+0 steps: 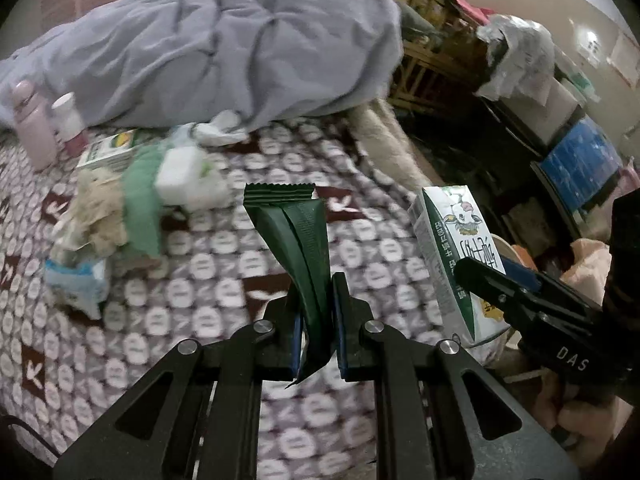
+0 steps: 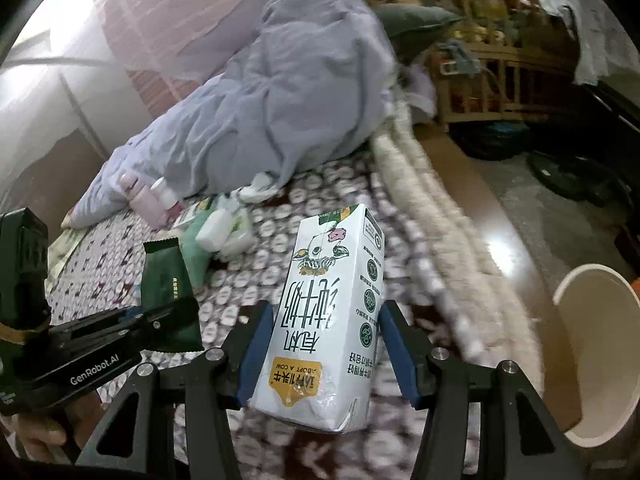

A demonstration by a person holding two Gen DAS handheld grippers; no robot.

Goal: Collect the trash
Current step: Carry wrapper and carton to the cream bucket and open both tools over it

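Observation:
My left gripper (image 1: 316, 320) is shut on a dark green snack wrapper (image 1: 296, 232), held upright above the patterned bedspread (image 1: 224, 288). My right gripper (image 2: 326, 344) is shut on a white milk carton (image 2: 332, 312), held upside down above the bed's edge. The carton (image 1: 452, 248) and the right gripper (image 1: 480, 276) show at the right of the left wrist view. The wrapper (image 2: 166, 280) and the left gripper (image 2: 160, 316) show at the left of the right wrist view. A round cream bin (image 2: 596, 352) stands on the floor at the right.
More litter lies on the bed: crumpled tissue (image 1: 96, 212), a green cloth (image 1: 140, 200), white packets (image 1: 188, 180), a green and white box (image 1: 108, 148), a blue wrapper (image 1: 76, 280). Two pink bottles (image 1: 32, 124) stand by a grey duvet (image 1: 224, 48). Wooden furniture (image 2: 480, 68) stands beyond.

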